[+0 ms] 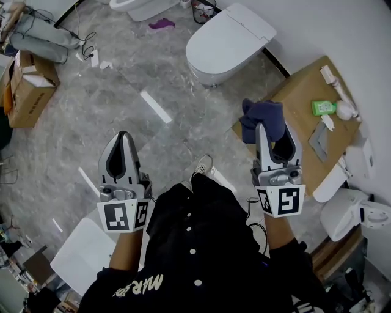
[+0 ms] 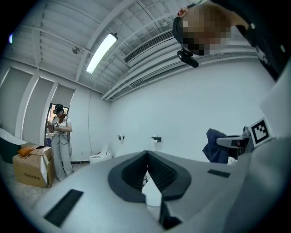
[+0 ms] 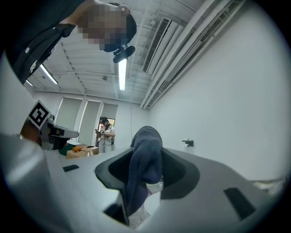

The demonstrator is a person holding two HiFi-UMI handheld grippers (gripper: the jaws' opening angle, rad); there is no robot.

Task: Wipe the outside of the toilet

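A white toilet point(image 1: 229, 40) with its lid down stands on the grey marble floor at the top middle of the head view, well ahead of both grippers. My right gripper point(image 1: 269, 129) is shut on a dark blue cloth point(image 1: 264, 118) that bunches above its tips. In the right gripper view the cloth point(image 3: 145, 157) hangs between the jaws of the right gripper point(image 3: 148, 159). My left gripper point(image 1: 123, 142) is held level at the left, shut and holding nothing. In its own view the left gripper point(image 2: 147, 154) has its tips together, pointing at a white wall.
A flat cardboard sheet point(image 1: 299, 98) by the right wall carries a green bottle point(image 1: 324, 107) and small items. Also there: an open cardboard box point(image 1: 30, 85) at the left, a bin point(image 1: 203, 10), a purple rag point(image 1: 161, 24), white fixtures point(image 1: 354, 214) at the lower right, and a person point(image 2: 59, 136) by the far doorway.
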